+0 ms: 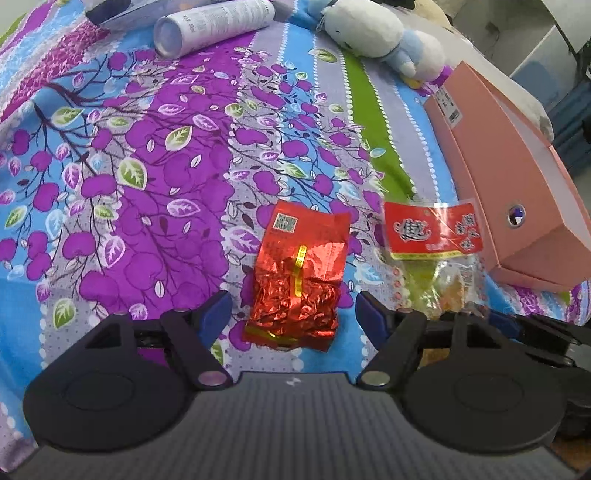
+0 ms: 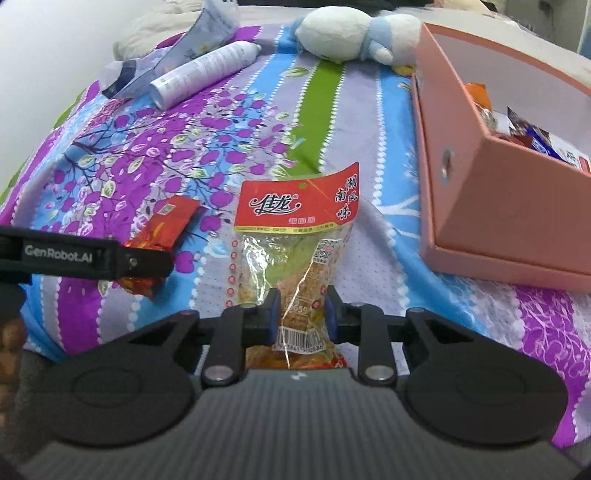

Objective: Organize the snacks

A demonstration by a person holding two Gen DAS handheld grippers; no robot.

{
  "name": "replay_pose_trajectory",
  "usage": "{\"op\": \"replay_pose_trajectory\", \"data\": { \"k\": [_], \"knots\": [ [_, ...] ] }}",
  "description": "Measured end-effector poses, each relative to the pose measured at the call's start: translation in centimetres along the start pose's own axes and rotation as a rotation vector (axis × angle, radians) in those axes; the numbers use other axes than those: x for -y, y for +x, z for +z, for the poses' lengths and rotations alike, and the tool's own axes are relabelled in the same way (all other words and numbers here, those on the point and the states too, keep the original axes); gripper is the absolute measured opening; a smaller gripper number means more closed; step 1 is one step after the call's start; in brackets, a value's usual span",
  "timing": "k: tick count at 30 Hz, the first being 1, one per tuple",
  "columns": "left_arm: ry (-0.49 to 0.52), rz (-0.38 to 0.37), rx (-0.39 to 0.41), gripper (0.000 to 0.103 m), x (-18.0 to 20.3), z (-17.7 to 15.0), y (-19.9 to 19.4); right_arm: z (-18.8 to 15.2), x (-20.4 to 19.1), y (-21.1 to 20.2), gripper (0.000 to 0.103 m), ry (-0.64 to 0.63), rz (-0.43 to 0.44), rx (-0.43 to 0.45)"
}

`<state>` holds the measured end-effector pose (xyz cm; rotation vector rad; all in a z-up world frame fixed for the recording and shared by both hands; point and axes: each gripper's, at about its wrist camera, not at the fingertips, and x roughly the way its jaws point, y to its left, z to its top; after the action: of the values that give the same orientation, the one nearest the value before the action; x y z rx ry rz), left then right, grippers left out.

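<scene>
1. Left gripper hangs low over the bed, jaws spread wide and holding nothing, with the red foil packet lying flat on the sheet in the gap between them, touched by neither tip.
2. Right gripper has its jaws pressed in on the lower end of the clear noodle-snack bag, the plastic pinched between the two blue pads.
3. That bag's red header card points away from the gripper, toward the pink box, which sits just beside it on the right.
4. Room to move: a broad stretch of patterned sheet lies open beyond both packets, and the box's near corner stands close to the held bag.
5. At the far edge lie a white tube, a crumpled silvery pouch touching it, and a plush toy near the box's far end.
6. Count: two loose snacks on the sheet, one foil and one clear; one box; one tube; one pouch; one plush.
7. Inside the box, several wrappers show in orange, red and blue; I cannot count them reliably from here.
8. Textures: the foil is crinkled and shiny, the bag is glossy with yellowish contents, the box is matte cardboard with a round hole in its side, and the sheet is soft printed cloth in purple, blue and green.
</scene>
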<state>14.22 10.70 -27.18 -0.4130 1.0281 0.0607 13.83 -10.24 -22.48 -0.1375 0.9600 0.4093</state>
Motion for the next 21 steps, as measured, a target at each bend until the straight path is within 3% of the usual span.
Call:
{"op": "replay_pose_trajectory", "data": {
  "k": [3,6,13,21],
  "knots": [
    [0.024,0.027,0.001,0.073,0.5,0.1,0.3,-0.1,0.3,-0.3,0.027,0.025,0.008,-0.002],
    [0.061,0.055,0.008,0.057,1.1,0.0,0.3,0.0,0.2,-0.8,0.026,0.030,0.010,0.008],
    [0.058,0.045,0.058,0.056,1.8,-0.1,-1.6,0.6,0.6,-2.8,0.024,0.047,0.009,0.057],
    [0.053,0.032,0.153,0.056,3.4,0.1,-6.4,1.0,0.8,-6.7,0.024,0.112,0.018,0.119]
  ]
}}
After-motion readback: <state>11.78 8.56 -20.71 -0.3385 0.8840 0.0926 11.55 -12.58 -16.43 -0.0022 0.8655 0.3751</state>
